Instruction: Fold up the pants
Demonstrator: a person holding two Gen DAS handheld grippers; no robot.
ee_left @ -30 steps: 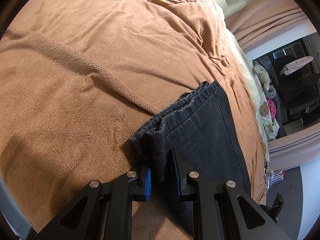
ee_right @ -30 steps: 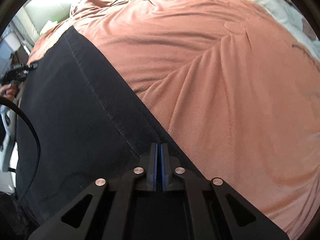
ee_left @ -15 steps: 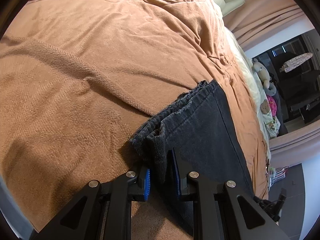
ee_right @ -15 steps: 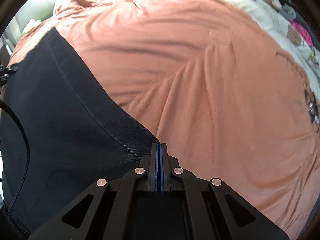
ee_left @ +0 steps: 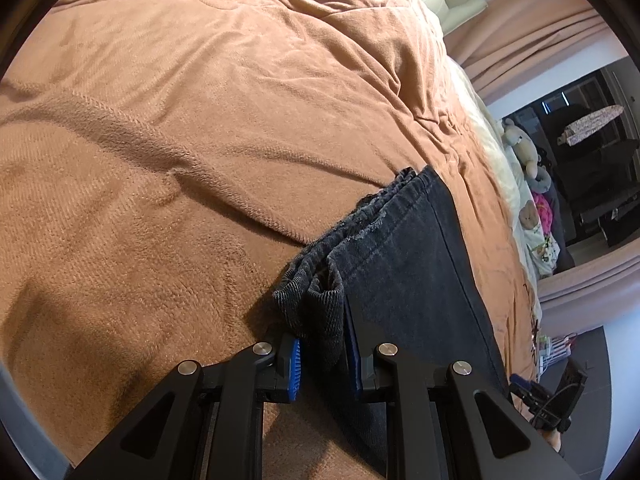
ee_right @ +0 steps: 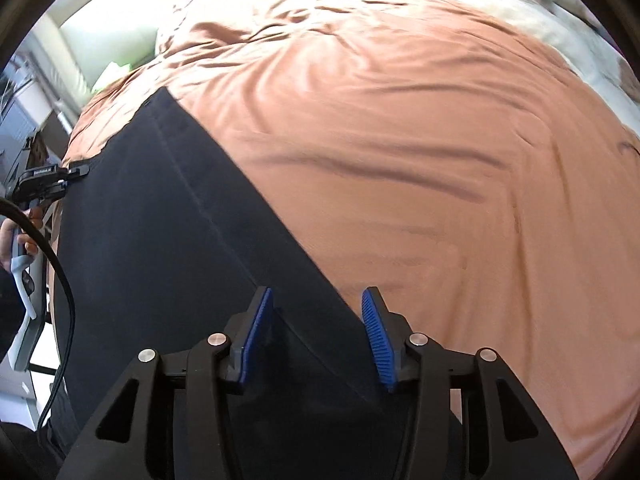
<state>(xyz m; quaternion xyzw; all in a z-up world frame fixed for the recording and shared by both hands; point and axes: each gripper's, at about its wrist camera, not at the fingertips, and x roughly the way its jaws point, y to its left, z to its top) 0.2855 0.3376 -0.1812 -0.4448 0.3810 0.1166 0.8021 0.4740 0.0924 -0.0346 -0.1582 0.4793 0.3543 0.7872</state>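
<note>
Left wrist view — dark pants (ee_left: 404, 264) pinched at the hem, right side letting go.

Left gripper (ee_left: 322, 354) narrow, blue pads (ee_left: 295, 364) clamped on the bunched hem layers, unchanged from a second back, hand not shifted. Pants stretched as a long dark strip across the brown blanket (ee_left: 180, 140), far frayed end lying flat near the blanket's right border. Wide bare blanket to the left; stuffed toys (ee_left: 524, 152) and curtain (ee_left: 532, 20) beyond the bed on the right. Right gripper (ee_right: 318, 334) shut tight a second ago, now opening — pads (ee_right: 258, 332) clear of the cloth, pants edge (ee_right: 304, 264) running between them untouched. Open blanket (ee_right: 440, 140) to its right; left gripper (ee_right: 44, 182) small at the strip's far left end.
</note>
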